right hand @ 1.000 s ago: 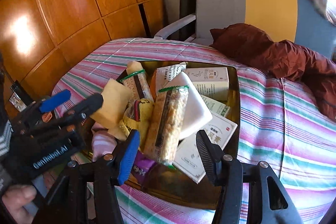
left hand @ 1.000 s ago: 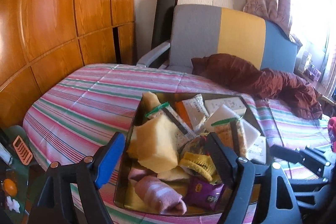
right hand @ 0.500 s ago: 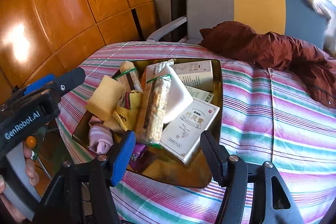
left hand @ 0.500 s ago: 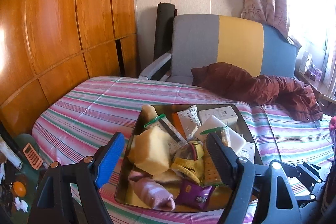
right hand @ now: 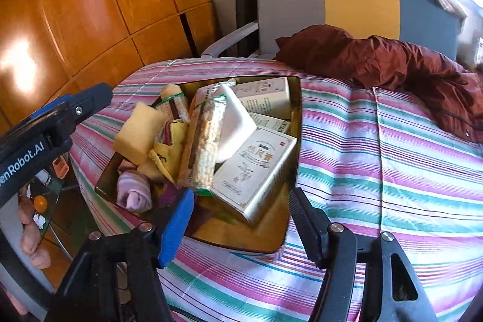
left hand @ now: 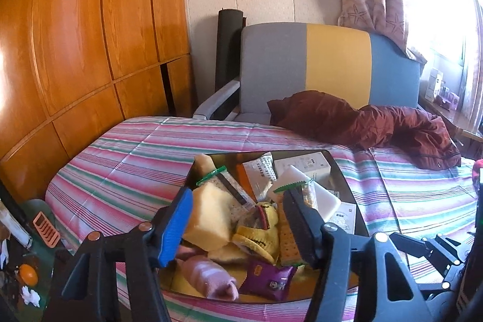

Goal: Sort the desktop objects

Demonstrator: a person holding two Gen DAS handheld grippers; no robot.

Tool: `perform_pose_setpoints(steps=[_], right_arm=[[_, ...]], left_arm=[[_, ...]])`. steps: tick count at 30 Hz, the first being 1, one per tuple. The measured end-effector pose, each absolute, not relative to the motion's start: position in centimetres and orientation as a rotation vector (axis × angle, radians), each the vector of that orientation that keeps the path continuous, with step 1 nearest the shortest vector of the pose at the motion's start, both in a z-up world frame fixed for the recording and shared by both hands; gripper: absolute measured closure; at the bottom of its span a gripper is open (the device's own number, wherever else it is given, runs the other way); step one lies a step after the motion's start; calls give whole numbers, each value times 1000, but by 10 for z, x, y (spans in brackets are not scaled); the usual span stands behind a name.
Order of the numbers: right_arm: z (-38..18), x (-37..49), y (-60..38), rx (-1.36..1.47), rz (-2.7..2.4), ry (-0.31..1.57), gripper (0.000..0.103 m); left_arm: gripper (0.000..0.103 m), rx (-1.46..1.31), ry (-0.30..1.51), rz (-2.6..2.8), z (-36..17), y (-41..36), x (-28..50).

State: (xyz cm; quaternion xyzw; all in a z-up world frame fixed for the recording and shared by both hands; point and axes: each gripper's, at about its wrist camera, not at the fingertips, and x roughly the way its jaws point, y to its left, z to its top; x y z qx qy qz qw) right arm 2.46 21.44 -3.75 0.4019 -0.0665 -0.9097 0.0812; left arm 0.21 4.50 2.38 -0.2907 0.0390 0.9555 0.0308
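A dark gold tray [left hand: 342, 174] [right hand: 241, 234] sits on the striped cloth, heaped with items. In it lie a yellow sponge [left hand: 208, 216] [right hand: 137, 132], a rolled pink sock [left hand: 208, 276] [right hand: 132, 189], a purple snack packet [left hand: 268, 279], yellow socks [left hand: 259, 231], a cracker pack [right hand: 205, 147], a white foam block [right hand: 238, 119] and a cream medicine box [right hand: 256, 168]. My left gripper [left hand: 238, 198] hovers over the tray's near end, its jaws closing with nothing pressed between them. My right gripper [right hand: 241, 196] hangs open above the tray's near edge, holding nothing.
A brown jacket [left hand: 377, 125] lies at the back of the striped cloth [right hand: 377, 171], before a grey, yellow and blue chair [left hand: 332, 68]. Wooden panels [left hand: 75, 50] stand on the left. A low glass table [left hand: 39, 231] with small items is at lower left.
Both grippers have drawn back from the tray, which looks smaller now. The left jaws have narrowed. The right jaws stand a little wider than a second ago.
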Motion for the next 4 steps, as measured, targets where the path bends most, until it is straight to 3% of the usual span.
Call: perform_pose_setpoints(steps=[4], right_arm=[[-35,27,225,1196,-2763,-219,36]], left_arm=[[40,-904,120,2943,22,45,1]])
